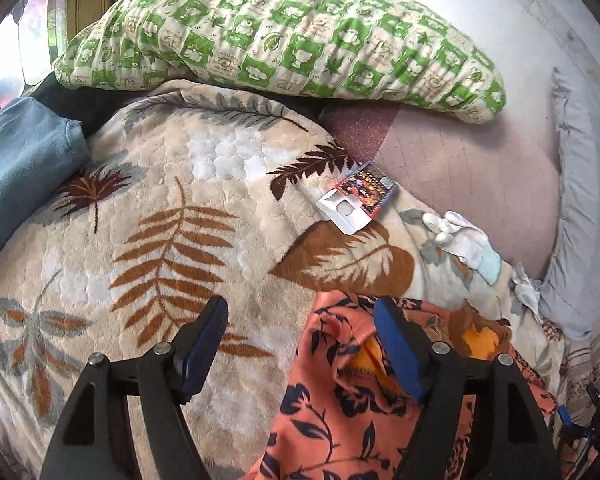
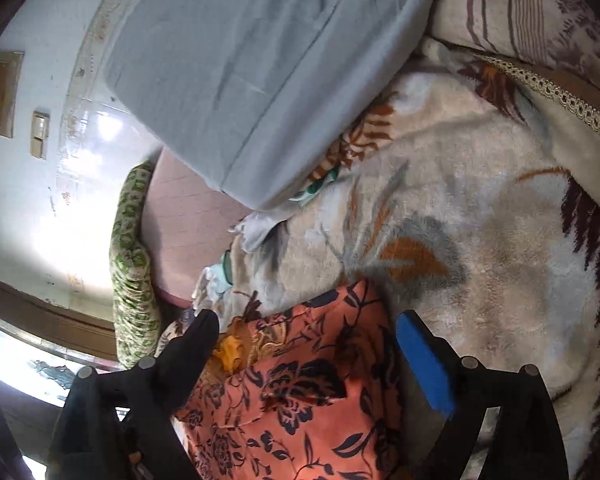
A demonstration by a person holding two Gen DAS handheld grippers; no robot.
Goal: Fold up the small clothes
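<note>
on the far left of the left wrist view lay a folded blue cloth [image 1: 24,160], w/ a green-and-cream check pillow [image 1: 284,44] stretched across the top. below both, the beige leaf-print blanket [image 1: 172,216] covered the bed. left gripper [image 1: 300,312] had its jaws wide apart, nothing pressed between the pads; the left finger sat over bare blanket, the right finger over the orange floral garment [image 1: 332,392]. that garment lay bunched on the blanket at lower right, a yellow-orange patch showing in its folds. further right: a small printed card pack [image 1: 360,200], then a white glove [image 1: 464,240] near a grey pillow [image 1: 580,208]. in the right wrist view, the right gripper [image 2: 308,320] also stood wide open, the garment [image 2: 292,392] between its fingers but not clamped. grey pillow [image 2: 268,72] sat above, blanket [image 2: 480,240] to the right.
</note>
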